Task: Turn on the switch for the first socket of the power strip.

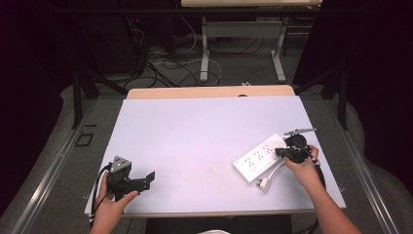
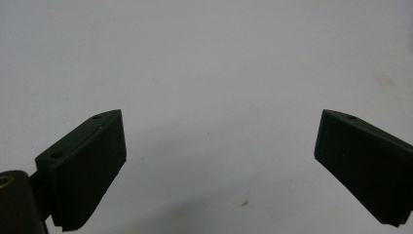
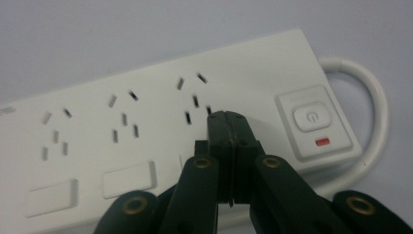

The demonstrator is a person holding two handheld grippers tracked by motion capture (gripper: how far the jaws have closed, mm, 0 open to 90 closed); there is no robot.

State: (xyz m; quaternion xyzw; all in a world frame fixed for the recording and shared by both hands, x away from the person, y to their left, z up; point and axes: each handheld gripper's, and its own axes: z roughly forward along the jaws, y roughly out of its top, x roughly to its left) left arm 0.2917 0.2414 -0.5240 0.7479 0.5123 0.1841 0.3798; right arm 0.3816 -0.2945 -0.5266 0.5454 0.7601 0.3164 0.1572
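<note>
Right gripper view looks along the right gripper point(image 3: 229, 117), whose two black jaws are pressed flat together with nothing between them; their joined tips hover over, or perhaps touch, the face of a white power strip point(image 3: 146, 131), just beside its switch button point(image 3: 311, 116); contact cannot be told for certain. Beyond the tips the strip's top is smooth, hard-looking plastic, a long rectangle with rounded corners, pierced by groups of small dark slots; the button is a raised, rounded square set in a recessed panel, with a small red bar point(image 3: 322, 142) below it; a thick white cable point(image 3: 375, 97) loops out from the end behind the switch. On the high view the strip point(image 1: 255, 158) lies at an angle near the right front of the table point(image 1: 195, 131), its cable curling to a white plug point(image 1: 264, 184) at the near side, and the right gripper point(image 1: 285, 153) sits at the strip's far-right end. My judgement: the work is pressing the switch, and the closed tips are close but not yet on it, so the press itself is left to do. Farther off, the left gripper point(image 1: 148, 178) rests near the left front edge; its ribbed, wedge-shaped pads point(image 2: 92, 170) stand wide apart over the bare, matte pale table point(image 2: 219, 73), holding nothing.
</note>
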